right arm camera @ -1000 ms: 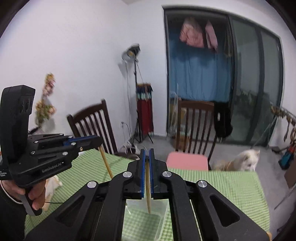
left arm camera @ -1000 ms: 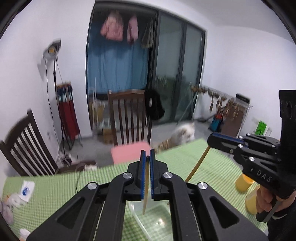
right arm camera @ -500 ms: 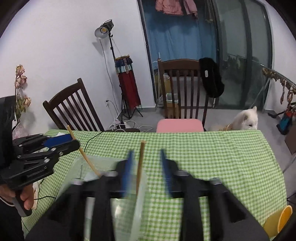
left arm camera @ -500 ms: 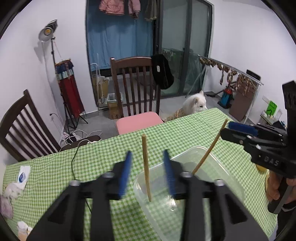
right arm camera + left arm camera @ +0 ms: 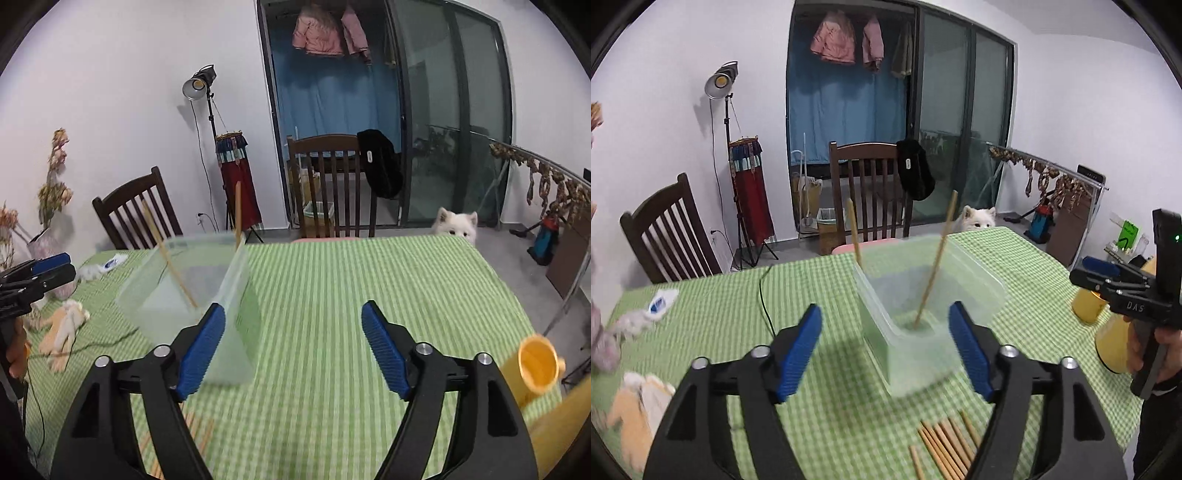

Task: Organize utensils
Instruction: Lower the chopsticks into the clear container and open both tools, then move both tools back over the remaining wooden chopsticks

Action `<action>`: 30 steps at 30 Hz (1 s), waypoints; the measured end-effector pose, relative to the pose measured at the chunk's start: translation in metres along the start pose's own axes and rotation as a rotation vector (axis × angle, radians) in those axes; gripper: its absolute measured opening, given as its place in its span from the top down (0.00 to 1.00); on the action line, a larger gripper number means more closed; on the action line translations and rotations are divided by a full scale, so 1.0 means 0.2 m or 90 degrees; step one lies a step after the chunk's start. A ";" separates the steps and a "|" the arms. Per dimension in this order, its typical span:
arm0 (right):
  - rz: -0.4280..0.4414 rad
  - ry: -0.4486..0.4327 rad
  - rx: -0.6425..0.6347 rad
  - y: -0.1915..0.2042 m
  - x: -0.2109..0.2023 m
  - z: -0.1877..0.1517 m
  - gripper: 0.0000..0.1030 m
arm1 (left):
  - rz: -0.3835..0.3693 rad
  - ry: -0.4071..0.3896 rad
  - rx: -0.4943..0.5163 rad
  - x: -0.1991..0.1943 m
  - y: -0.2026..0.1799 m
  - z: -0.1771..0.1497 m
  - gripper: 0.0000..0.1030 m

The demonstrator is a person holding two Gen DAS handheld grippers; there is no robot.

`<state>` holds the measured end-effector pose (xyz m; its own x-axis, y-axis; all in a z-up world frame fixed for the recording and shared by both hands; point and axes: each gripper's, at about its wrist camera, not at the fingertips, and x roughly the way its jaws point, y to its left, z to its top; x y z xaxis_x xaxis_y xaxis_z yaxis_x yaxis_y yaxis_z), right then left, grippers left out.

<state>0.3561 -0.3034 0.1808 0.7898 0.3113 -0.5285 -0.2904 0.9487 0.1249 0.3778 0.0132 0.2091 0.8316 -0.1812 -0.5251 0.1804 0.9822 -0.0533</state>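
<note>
A clear plastic container (image 5: pixel 975 284) stands on the green checked tablecloth and shows in the right wrist view too (image 5: pixel 236 280). Two wooden chopsticks lean inside it: one (image 5: pixel 934 262) near the middle, one (image 5: pixel 854 236) at its left wall. Both also show in the right wrist view (image 5: pixel 170 258) (image 5: pixel 238 214). Several loose chopsticks (image 5: pixel 945 446) lie on the cloth in front. My left gripper (image 5: pixel 884 350) is open and empty, just before the container. My right gripper (image 5: pixel 293 350) is open and empty, to the container's right.
Yellow cups (image 5: pixel 537 363) stand at the table's right edge, also in the left wrist view (image 5: pixel 1089 306). A stuffed toy (image 5: pixel 64 332), tissues (image 5: pixel 661 301) and a black cable (image 5: pixel 764 295) lie on the left. Wooden chairs (image 5: pixel 870 192) and a white dog (image 5: pixel 456 225) are beyond the far edge.
Both grippers were shut on a chopstick each above the container; both opened, the chopsticks dropped in and lean there, and the grippers have drawn back.
</note>
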 end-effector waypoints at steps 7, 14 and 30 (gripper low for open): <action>-0.047 0.048 -0.013 0.08 -0.09 -0.36 0.20 | -0.030 0.026 0.020 -0.09 -0.13 -0.39 0.16; -0.050 0.085 0.005 0.18 -0.16 -0.68 0.20 | -0.008 0.066 -0.031 -0.20 -0.10 -0.77 0.13; -0.030 0.112 -0.084 0.56 -0.29 -1.12 0.24 | 0.036 0.151 0.008 -0.26 -0.25 -1.29 0.17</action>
<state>0.1565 -0.2272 0.0384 0.7012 0.2421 -0.6707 -0.3329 0.9429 -0.0077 0.1899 -0.0138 0.0209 0.6939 -0.1073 -0.7120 0.1451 0.9894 -0.0078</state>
